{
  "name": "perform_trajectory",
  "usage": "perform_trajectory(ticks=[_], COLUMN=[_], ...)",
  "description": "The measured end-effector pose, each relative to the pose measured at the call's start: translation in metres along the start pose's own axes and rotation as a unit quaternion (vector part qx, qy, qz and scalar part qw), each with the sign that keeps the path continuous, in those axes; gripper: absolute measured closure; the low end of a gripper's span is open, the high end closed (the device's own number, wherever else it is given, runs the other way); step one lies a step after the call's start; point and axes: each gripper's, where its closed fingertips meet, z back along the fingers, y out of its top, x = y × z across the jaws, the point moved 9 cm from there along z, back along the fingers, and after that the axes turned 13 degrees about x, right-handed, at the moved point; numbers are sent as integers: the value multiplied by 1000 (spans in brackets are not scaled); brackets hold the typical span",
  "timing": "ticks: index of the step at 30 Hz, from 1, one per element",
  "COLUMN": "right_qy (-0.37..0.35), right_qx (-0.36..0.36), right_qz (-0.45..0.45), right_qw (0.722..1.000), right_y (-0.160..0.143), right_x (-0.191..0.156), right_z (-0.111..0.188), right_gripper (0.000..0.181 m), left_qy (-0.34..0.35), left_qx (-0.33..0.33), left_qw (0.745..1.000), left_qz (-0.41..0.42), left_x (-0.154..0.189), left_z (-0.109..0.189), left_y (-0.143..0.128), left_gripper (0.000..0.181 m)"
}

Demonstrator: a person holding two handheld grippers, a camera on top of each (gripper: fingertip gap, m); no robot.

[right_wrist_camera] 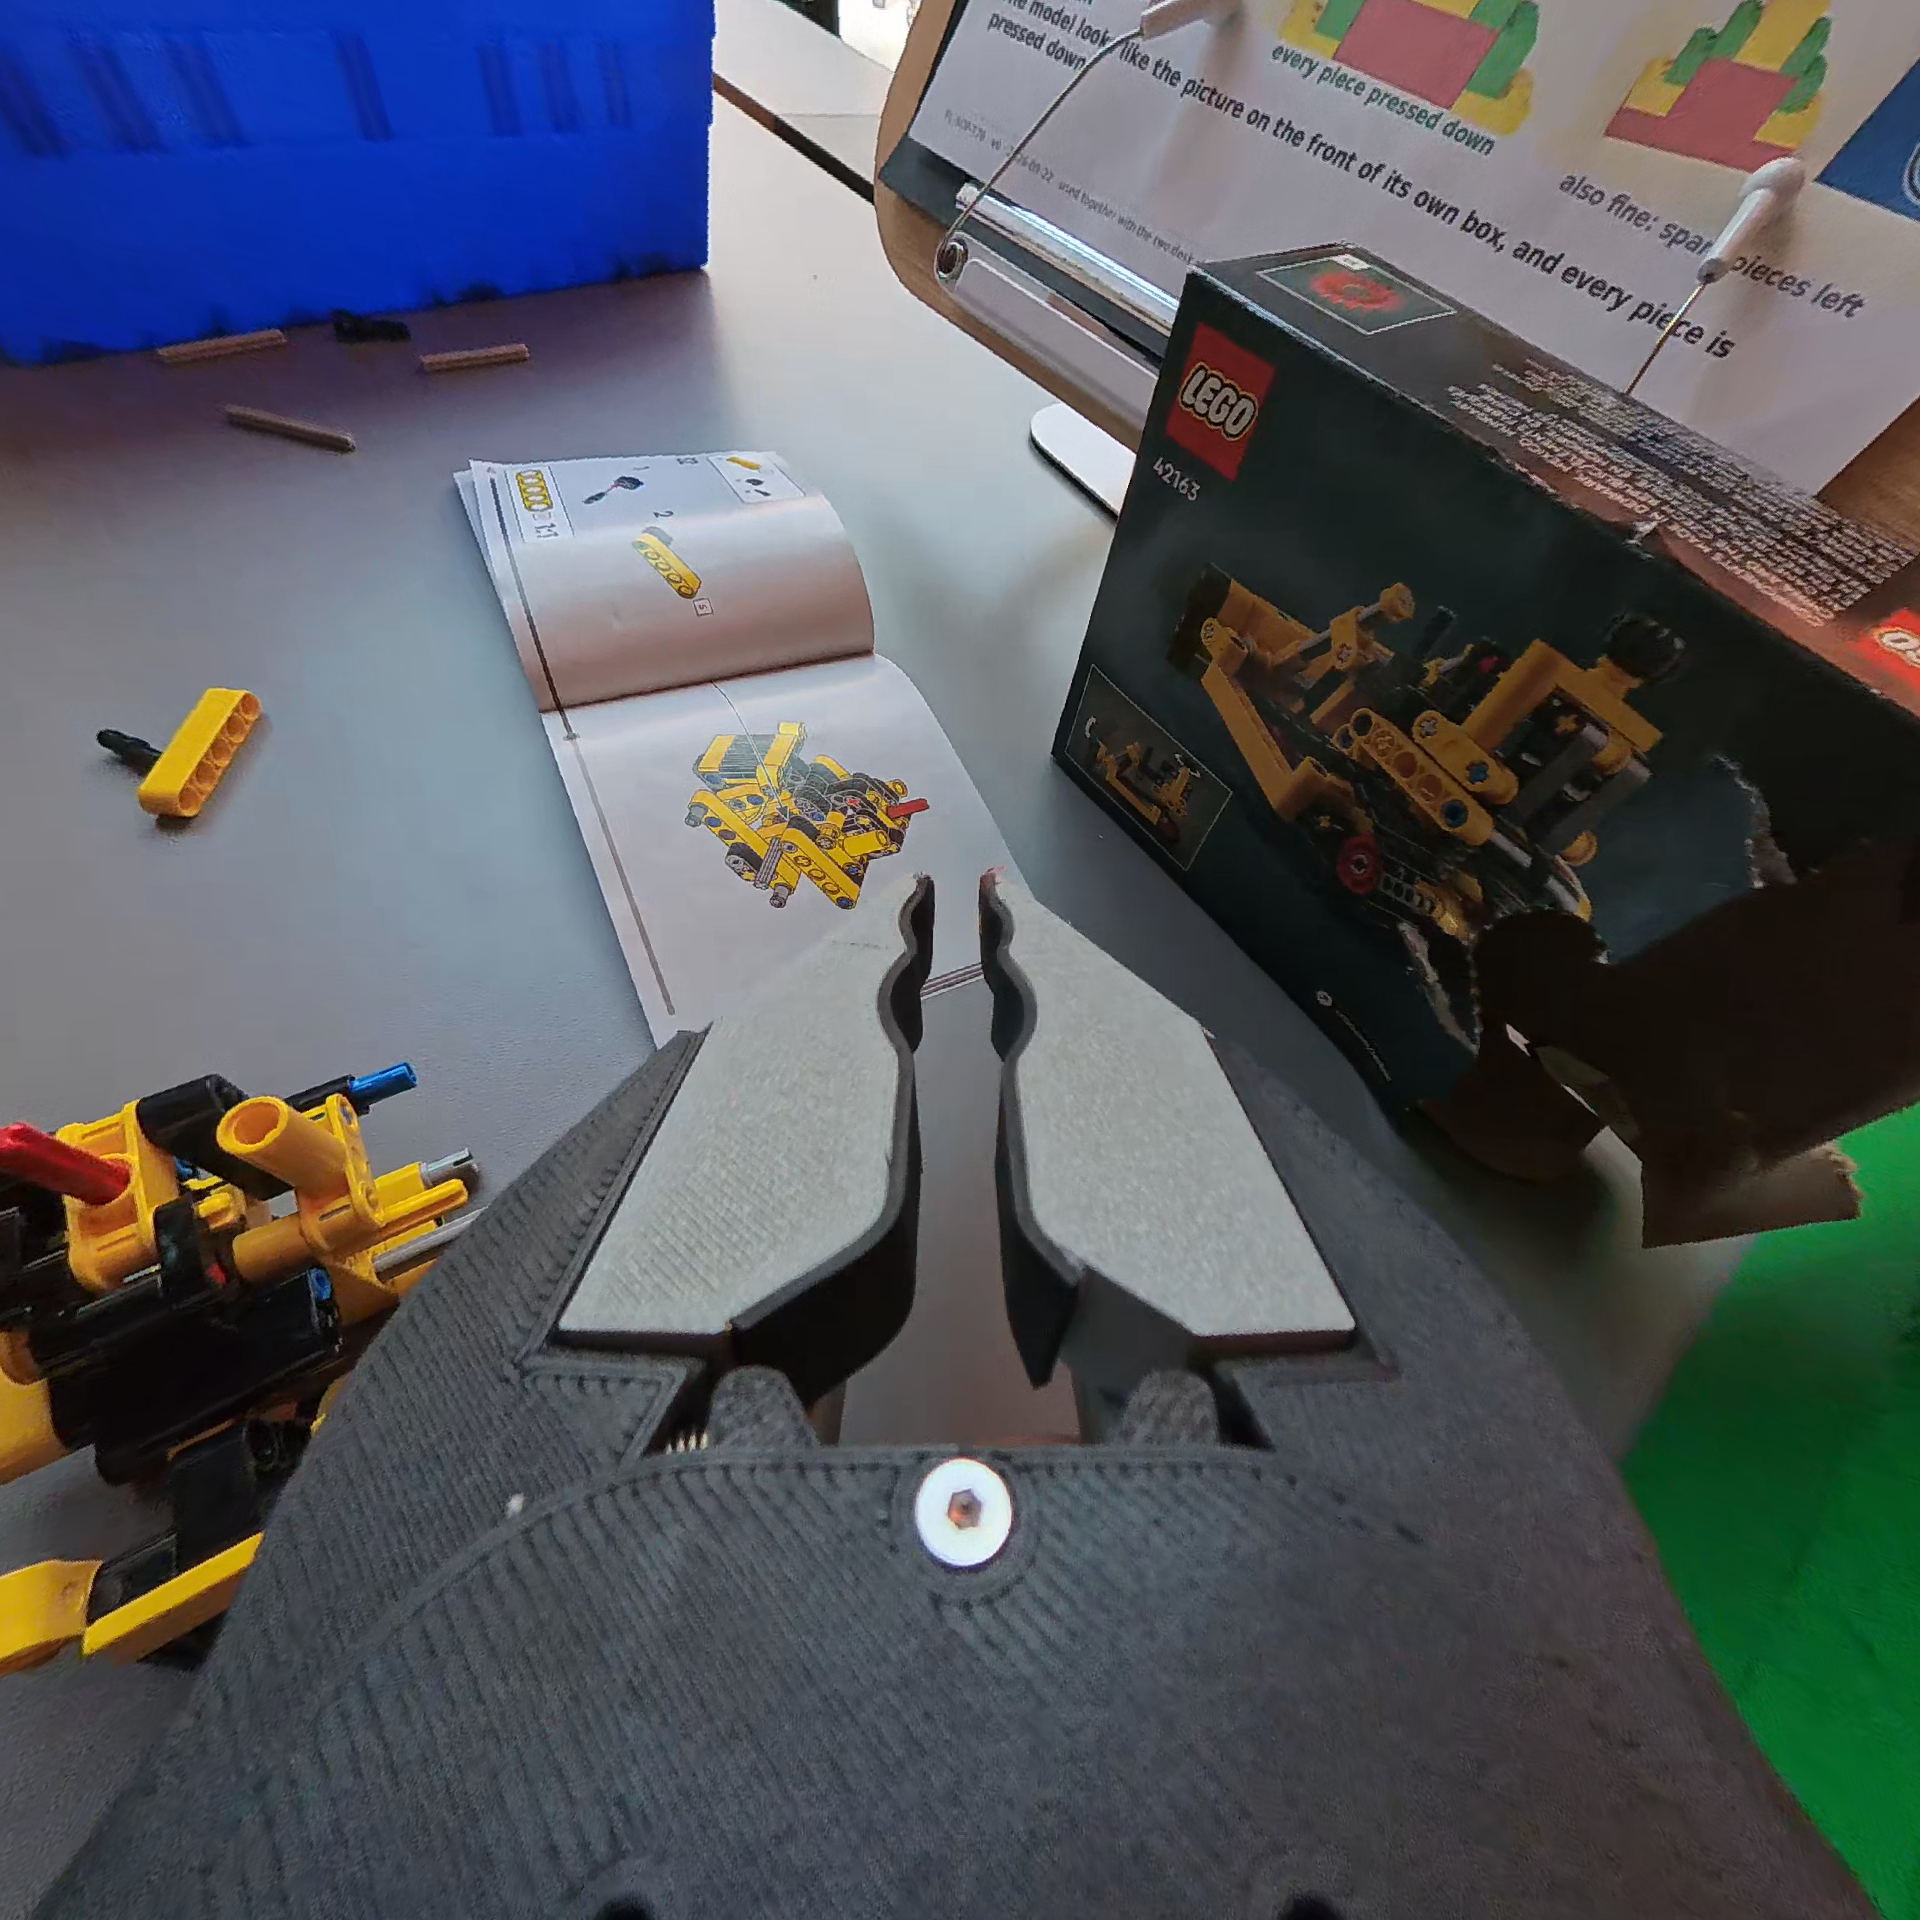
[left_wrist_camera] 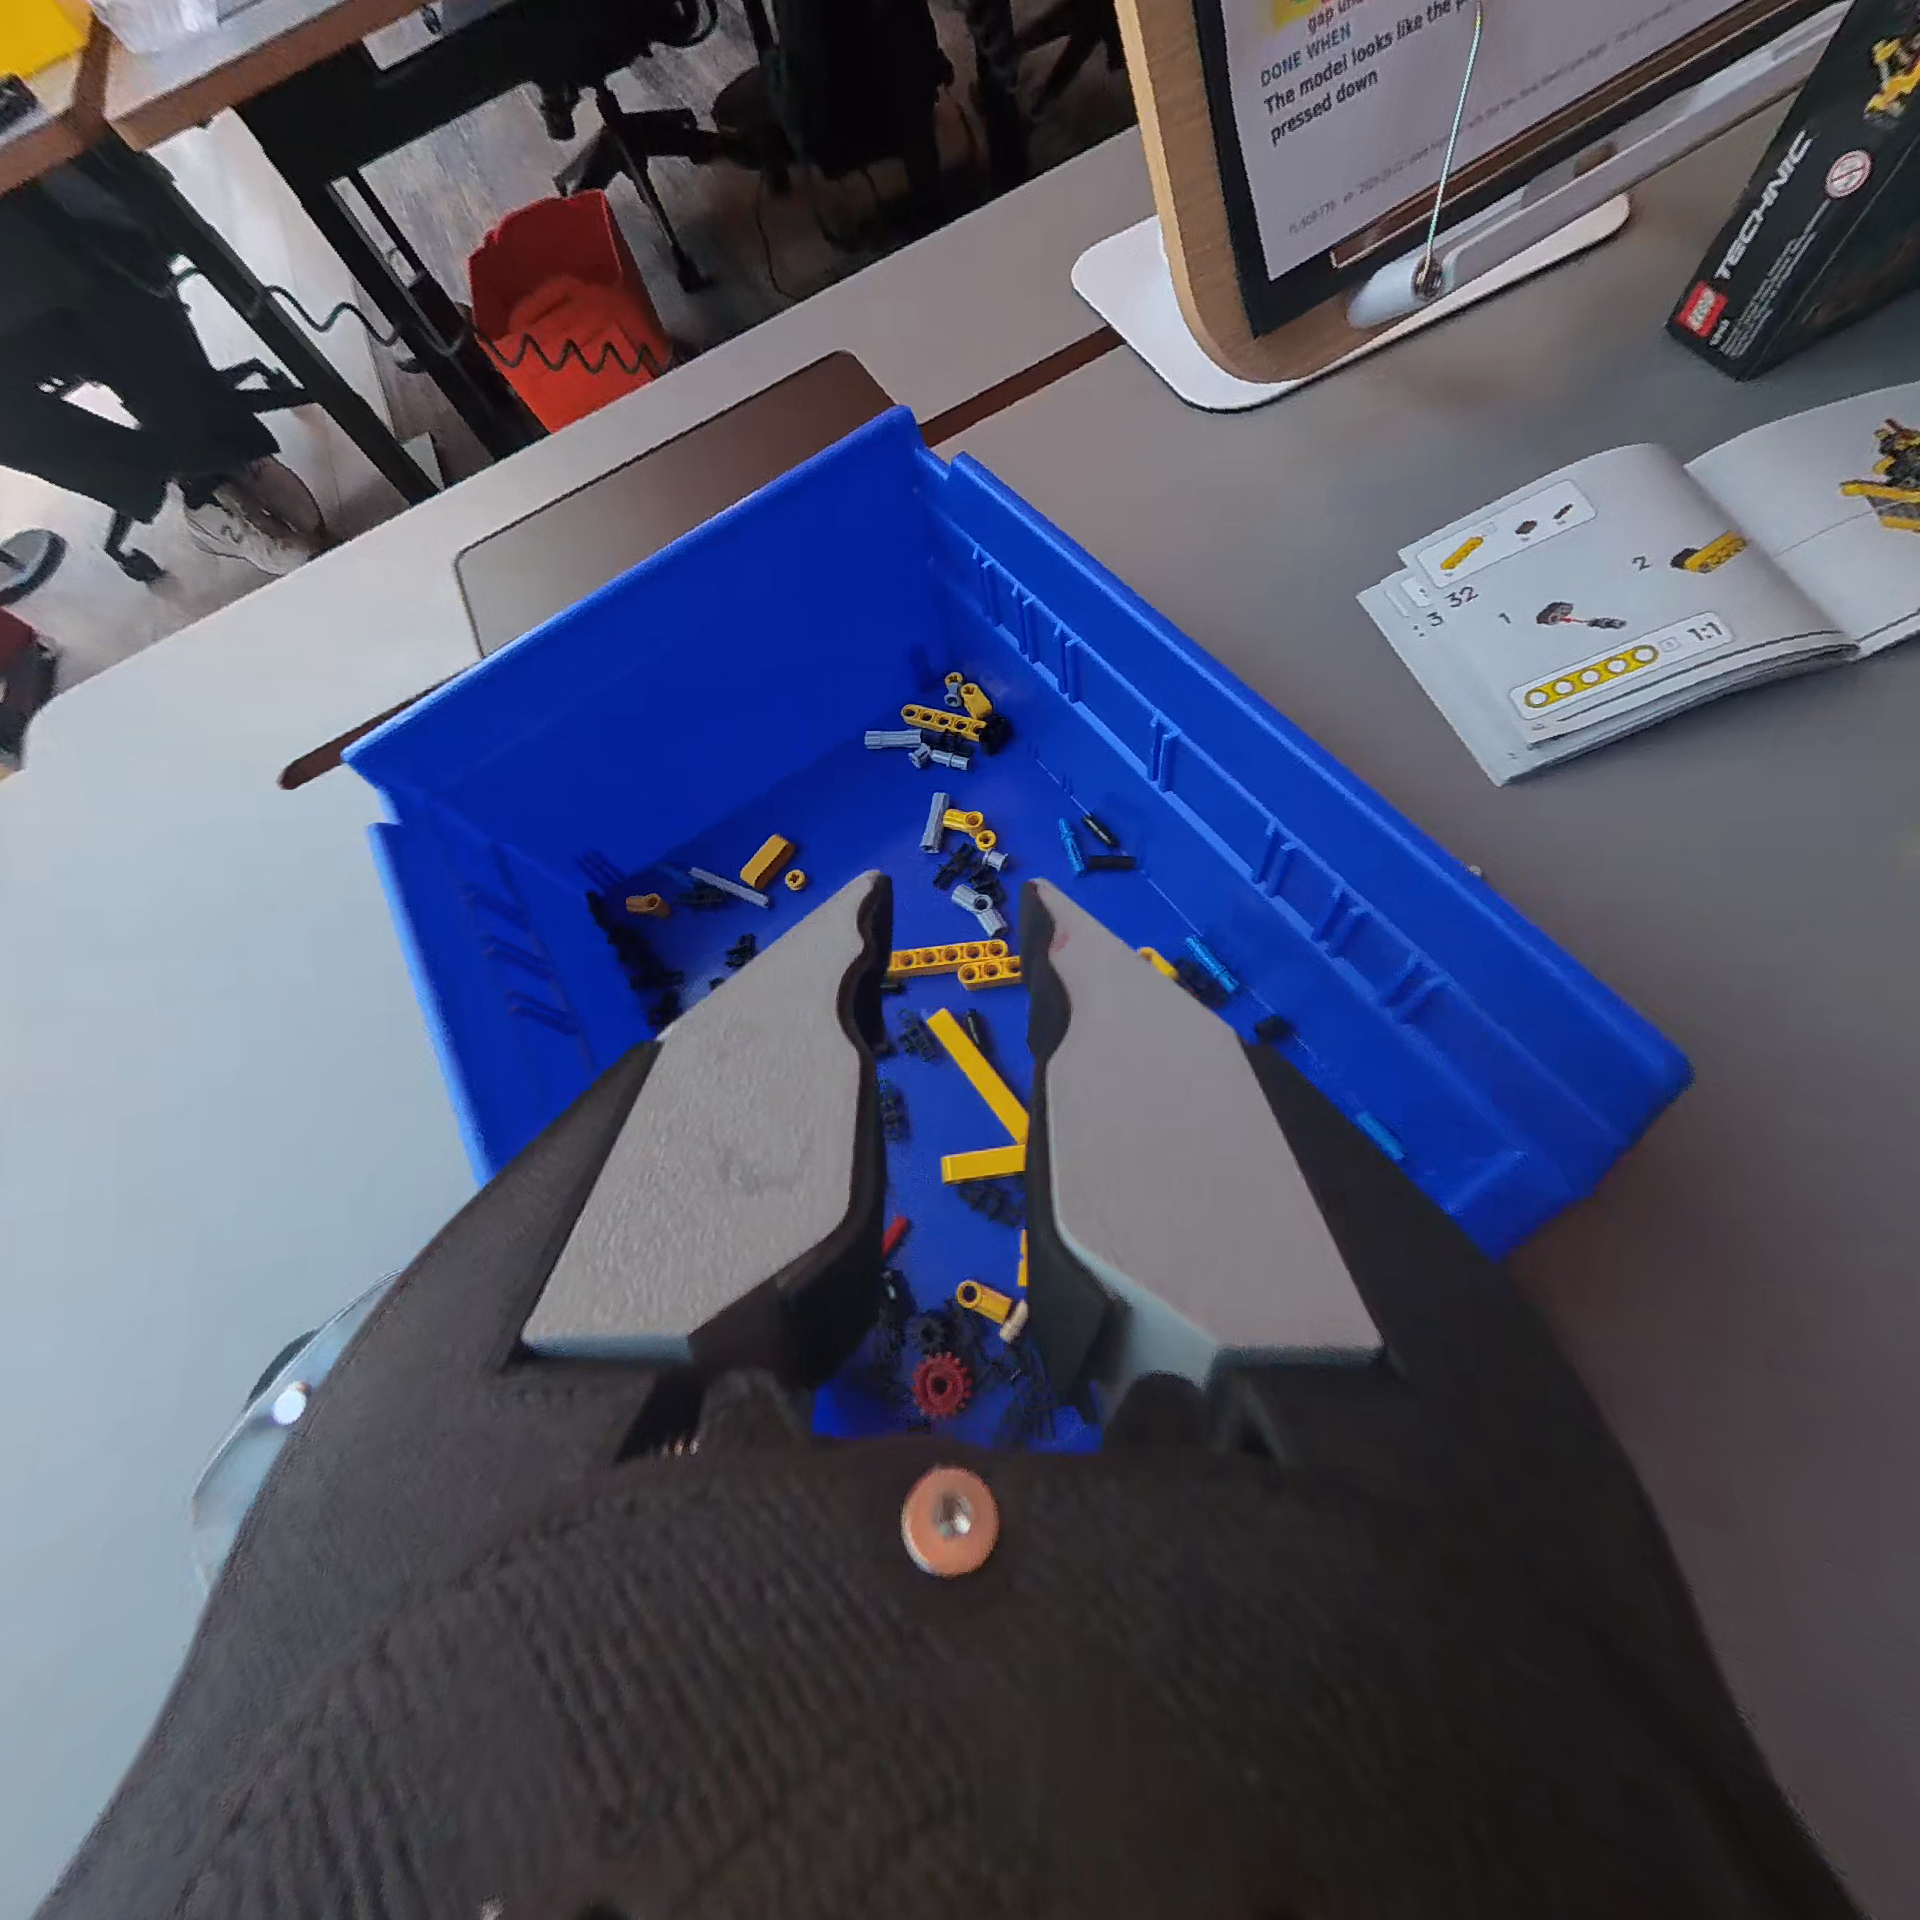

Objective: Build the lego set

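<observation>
My left gripper (left_wrist_camera: 956, 888) is open and empty, held above a blue bin (left_wrist_camera: 727, 644). The bin holds several loose Lego pieces, among them yellow beams (left_wrist_camera: 948, 956) and a red gear (left_wrist_camera: 942, 1384). My right gripper (right_wrist_camera: 953, 883) is slightly open and empty, held over the lower edge of the open instruction booklet (right_wrist_camera: 727, 727). A partly built yellow and black model (right_wrist_camera: 156, 1299) lies to its lower left. A yellow beam with a black pin (right_wrist_camera: 197, 753) lies alone on the table.
The Lego box (right_wrist_camera: 1455, 727) stands to the right of the booklet, with a sheet on a stand (right_wrist_camera: 1351, 156) behind it. Brown sticks (right_wrist_camera: 291, 428) and a black piece (right_wrist_camera: 369, 328) lie by the bin (right_wrist_camera: 353, 156). A green surface (right_wrist_camera: 1818, 1455) is at the right. Left tips to right tips: about 45 cm.
</observation>
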Motion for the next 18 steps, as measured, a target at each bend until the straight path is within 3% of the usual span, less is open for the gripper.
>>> perform_trajectory(ticks=[2,4,7,18], right_qy=[0,1,5,6], right_qx=[-3,-6,-9,2], right_qz=[4,8,8,-2], right_qw=[1000,1000,1000,1000], right_y=[0,-1,-1,0], right_x=[-1,-2,-2,3], right_z=[-1,-1,-2,-3], right_gripper=[176,176,176,175], left_qy=[44,87,94,123], left_qx=[32,113,193,250], left_qw=[998,989,976,960], left_qz=[-16,-28,-25,-25], left_x=[-8,-15,-16,-16], left_z=[11,27,41,29], left_y=[2,10,16,-1], left_gripper=[161,163,168,164])
